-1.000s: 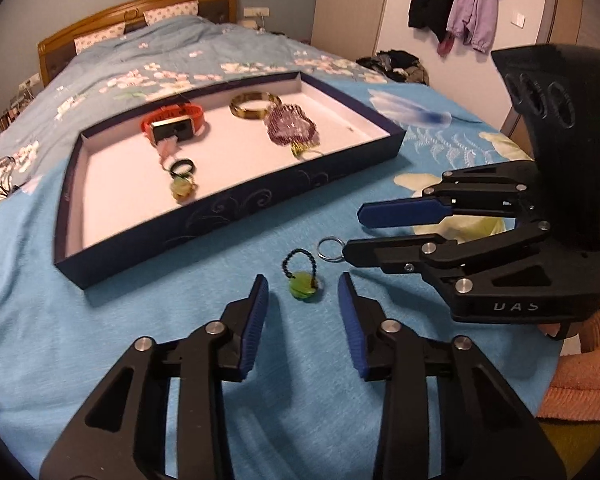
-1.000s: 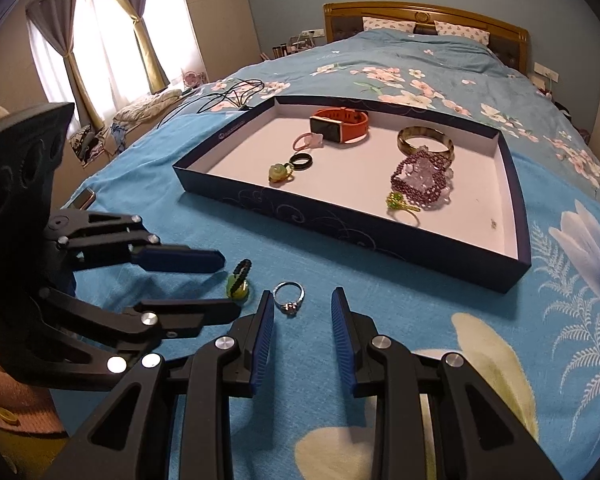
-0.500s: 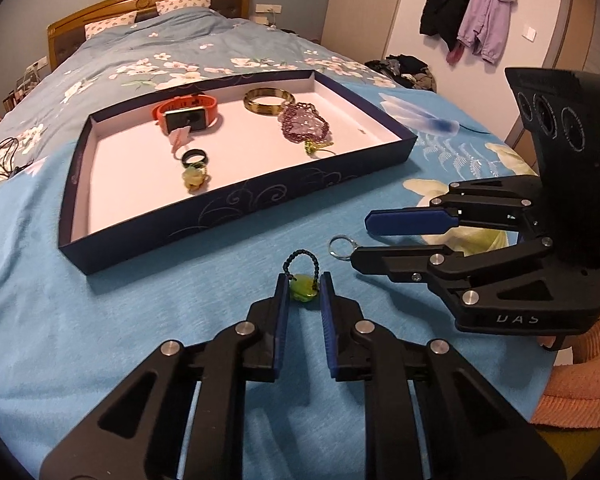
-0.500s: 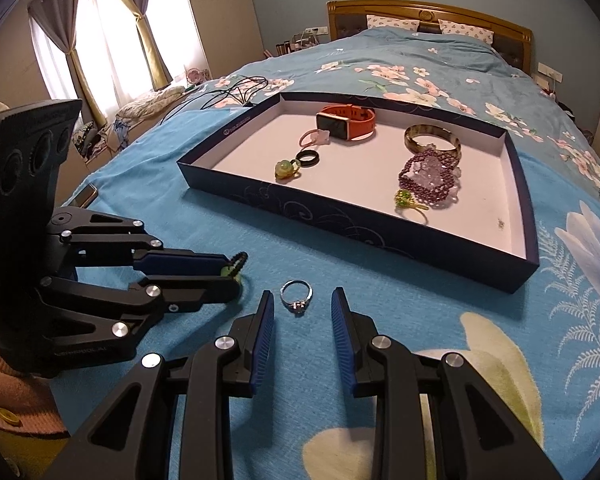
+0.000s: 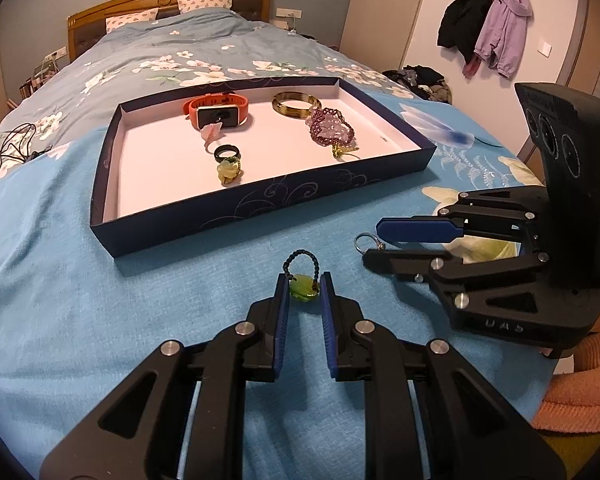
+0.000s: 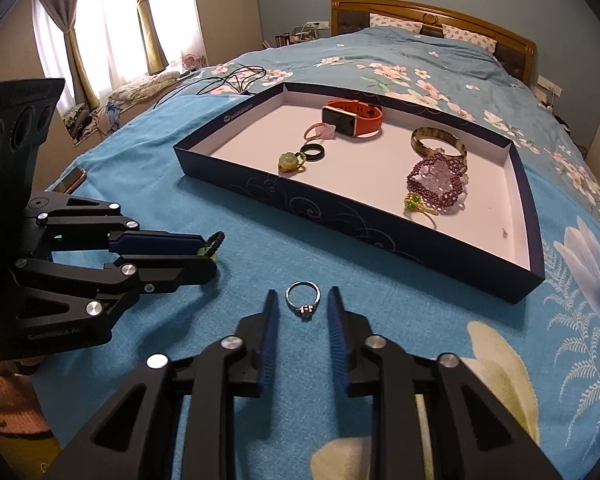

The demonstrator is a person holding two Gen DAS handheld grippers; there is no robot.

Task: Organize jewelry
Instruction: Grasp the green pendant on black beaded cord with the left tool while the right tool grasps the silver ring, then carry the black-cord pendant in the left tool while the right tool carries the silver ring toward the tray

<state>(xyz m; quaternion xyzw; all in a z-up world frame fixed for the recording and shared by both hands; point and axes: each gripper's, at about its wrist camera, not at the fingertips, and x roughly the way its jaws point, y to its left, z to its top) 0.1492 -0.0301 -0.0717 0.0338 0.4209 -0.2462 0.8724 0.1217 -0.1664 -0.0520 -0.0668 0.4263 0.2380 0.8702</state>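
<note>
My left gripper (image 5: 303, 289) is shut on a green stone ring with a black beaded loop (image 5: 303, 289), low over the blue bedspread; it also shows in the right wrist view (image 6: 211, 247). My right gripper (image 6: 302, 305) is open with a silver ring (image 6: 303, 298) lying on the bedspread between its fingertips; that ring shows in the left wrist view (image 5: 365, 241) too. The dark blue tray (image 5: 260, 200) lies beyond, holding an orange watch (image 5: 216, 111), a gold bangle (image 5: 296, 102), a purple bead bracelet (image 5: 332, 130), a black ring (image 5: 227, 153) and other small pieces.
A phone (image 6: 70, 180) lies at the bedspread's left edge. Black cables (image 6: 228, 78) lie on the bed behind the tray. Coats (image 5: 484, 28) hang on the wall at the right. Blue cloth lies free between the grippers and the tray.
My left gripper moved forward and closed on the green stone ring. My right gripper edged forward so the silver ring sits between its open fingers.
</note>
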